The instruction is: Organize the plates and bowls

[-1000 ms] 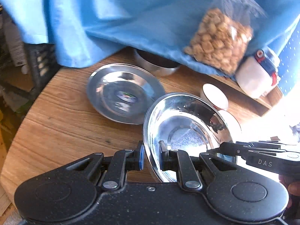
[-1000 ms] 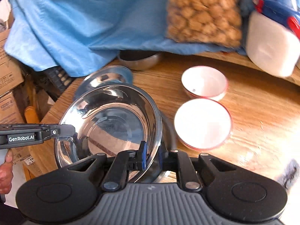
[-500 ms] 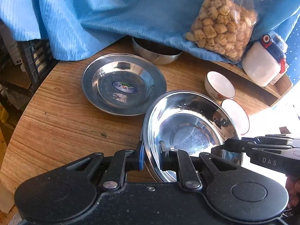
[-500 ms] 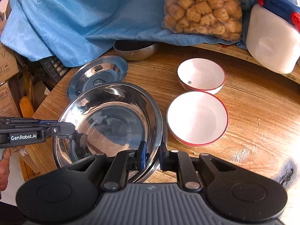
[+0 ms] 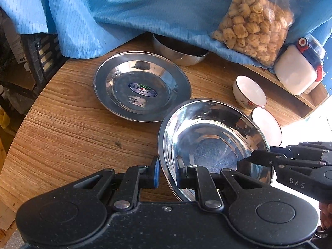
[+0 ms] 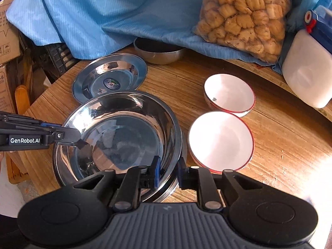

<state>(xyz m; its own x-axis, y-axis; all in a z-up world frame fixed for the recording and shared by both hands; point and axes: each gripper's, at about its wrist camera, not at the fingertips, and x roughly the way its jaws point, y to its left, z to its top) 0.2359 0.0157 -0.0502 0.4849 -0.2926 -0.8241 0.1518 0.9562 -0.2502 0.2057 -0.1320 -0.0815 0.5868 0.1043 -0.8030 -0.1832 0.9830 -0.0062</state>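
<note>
A large steel bowl [image 5: 213, 143] [image 6: 116, 132] sits low over the round wooden table [image 5: 68, 132], held by both grippers. My left gripper [image 5: 167, 173] is shut on its near-left rim. My right gripper [image 6: 167, 171] is shut on its right rim, and it shows from the side in the left wrist view [image 5: 257, 157]. A steel plate [image 5: 142, 89] [image 6: 110, 78] with a blue sticker lies beyond the bowl. Two white red-rimmed bowls [image 6: 229, 94] [image 6: 221, 142] stand to the right. A small steel bowl [image 6: 158, 51] sits half under the blue cloth.
A blue cloth [image 5: 145, 10] drapes over the back of the table. A bag of snacks [image 6: 244, 16] and a white container with a blue lid [image 6: 309, 66] stand at the back right. Cardboard boxes and a black crate [image 5: 39, 51] lie off the table's left edge.
Both grippers have carried the large steel bowl lower and slightly back from the steel plate, so the plate now shows in full beyond it. Both grips are unchanged.
</note>
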